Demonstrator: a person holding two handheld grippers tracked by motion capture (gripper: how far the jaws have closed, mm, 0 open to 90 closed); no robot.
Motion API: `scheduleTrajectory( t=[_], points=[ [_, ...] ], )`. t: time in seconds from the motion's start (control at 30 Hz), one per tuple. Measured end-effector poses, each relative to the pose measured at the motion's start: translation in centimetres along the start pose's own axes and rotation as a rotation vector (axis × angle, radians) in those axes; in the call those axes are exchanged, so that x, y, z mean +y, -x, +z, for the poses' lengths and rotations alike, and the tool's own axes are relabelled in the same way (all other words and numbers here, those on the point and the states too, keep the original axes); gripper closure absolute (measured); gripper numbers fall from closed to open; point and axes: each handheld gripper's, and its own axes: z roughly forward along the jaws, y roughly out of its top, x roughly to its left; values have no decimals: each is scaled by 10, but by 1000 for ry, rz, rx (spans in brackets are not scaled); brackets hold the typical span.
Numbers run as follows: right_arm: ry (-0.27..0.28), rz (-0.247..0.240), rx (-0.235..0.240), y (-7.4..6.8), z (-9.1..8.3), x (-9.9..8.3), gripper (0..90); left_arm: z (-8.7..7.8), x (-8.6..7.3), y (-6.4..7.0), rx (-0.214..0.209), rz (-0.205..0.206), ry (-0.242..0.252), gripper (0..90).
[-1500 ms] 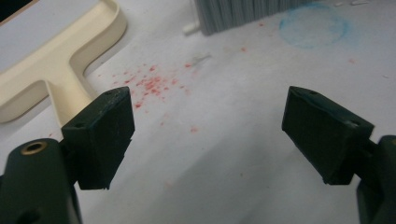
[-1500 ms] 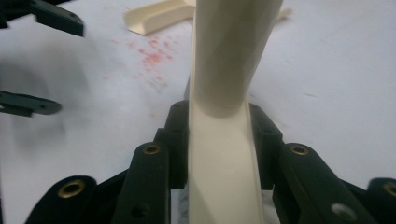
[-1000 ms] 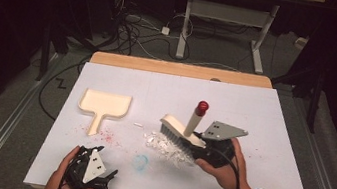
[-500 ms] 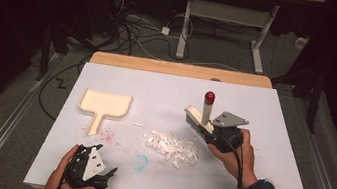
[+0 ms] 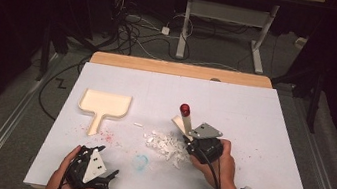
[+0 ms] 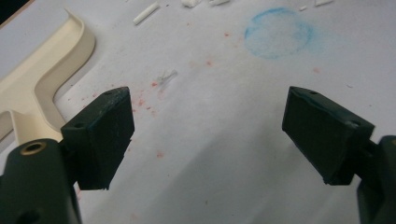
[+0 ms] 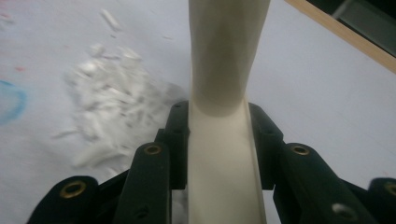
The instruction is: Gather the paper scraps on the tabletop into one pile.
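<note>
white tabletop (image 5: 264, 119), landmark: the pile of white scraps (image 5: 165, 143) near its middle.

right gripper (image 5: 189, 137) sits just right of the pile, clenched on the cream handle of a brush (image 5: 184, 119). the handle rises tilted up and away from the pile, ending in a red tip. in the right gripper view the brush (image 7: 224, 93) handle runs straight up between the two black jaws, which press its sides; the scraps (image 7: 109, 107) lie left of it, blurred.

cream dustpan (image 5: 104, 105) lies flat well left of the pile, handle pointing toward the near edge. one stray white piece (image 5: 138, 124) lies between dustpan and pile.

a faint blue ring mark (image 5: 140, 161) on the sheet, just near-left of the pile. red specks scattered between it and the dustpan handle.

left gripper (image 5: 106, 176) rests at the near edge, well left and nearer than the pile, held in a hand (image 5: 62, 180). released: in the left gripper view its jaws stand wide apart over bare sheet with nothing between them, the dustpan (image 6: 42, 84) at the left, the blue ring mark (image 6: 279, 32) ahead.
</note>
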Motion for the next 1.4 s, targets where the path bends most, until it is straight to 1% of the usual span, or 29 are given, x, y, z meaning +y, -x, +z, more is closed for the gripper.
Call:
scheduleTrajectory(
  t=[0.03,0.07,0.1,0.13,0.17,0.23,0.33,0.37,0.5,0.63,0.7,0.73,0.8,0.87,0.9,0.97,1.03,1.07,1.13,1.2,1.27,1.33,1.4],
  points=[
    [19,-9,-3,-3,1,3,678,0,0,-1,0,-3,1,162],
    [35,3,13,-4,1,6,679,0,0,-1,0,-7,1,162],
    [43,22,40,-4,3,9,679,1,0,-1,-1,-7,0,162],
    [49,30,47,-3,3,12,679,0,0,-1,0,-4,2,162],
    [65,33,37,-3,1,15,678,1,0,0,-1,-5,6,162],
    [87,22,21,0,-4,17,678,1,1,0,-1,-3,2,162],
    [104,43,29,8,-16,14,678,2,0,0,-1,-2,-5,162],
    [105,43,33,11,-19,12,678,1,0,0,0,1,-6,162],
    [96,33,36,23,-37,-1,678,0,0,1,5,6,-4,162],
    [75,30,59,32,-57,-17,679,0,-1,0,5,1,-9,162],
    [61,13,70,34,-68,-25,678,0,-1,0,5,5,-13,162],
    [50,-9,75,35,-73,-30,679,0,-1,0,5,4,-12,162],
    [26,-17,82,36,-82,-39,679,0,-1,0,6,3,-12,162],
    [-4,-24,104,37,-87,-50,679,0,-1,0,6,5,-14,162],
    [-18,-29,106,38,-89,-54,679,0,0,1,5,7,-16,162],
    [-39,-39,127,37,-91,-60,679,0,0,1,4,14,-18,162],
    [-40,-41,150,34,-91,-62,679,1,1,2,3,21,-22,162],
    [-36,-41,162,32,-90,-61,679,2,1,3,3,16,-17,162],
    [-30,-51,186,25,-86,-58,679,2,2,3,-1,27,-25,162],
    [-28,-60,209,17,-79,-53,679,3,2,3,-2,27,-23,162],
    [-20,-70,207,9,-71,-47,679,3,2,3,-2,26,-24,162],
    [3,-64,209,3,-64,-40,679,3,1,2,-4,24,-24,162],
    [26,-39,216,-1,-57,-33,679,4,1,2,-5,23,-25,162]
  ],
)
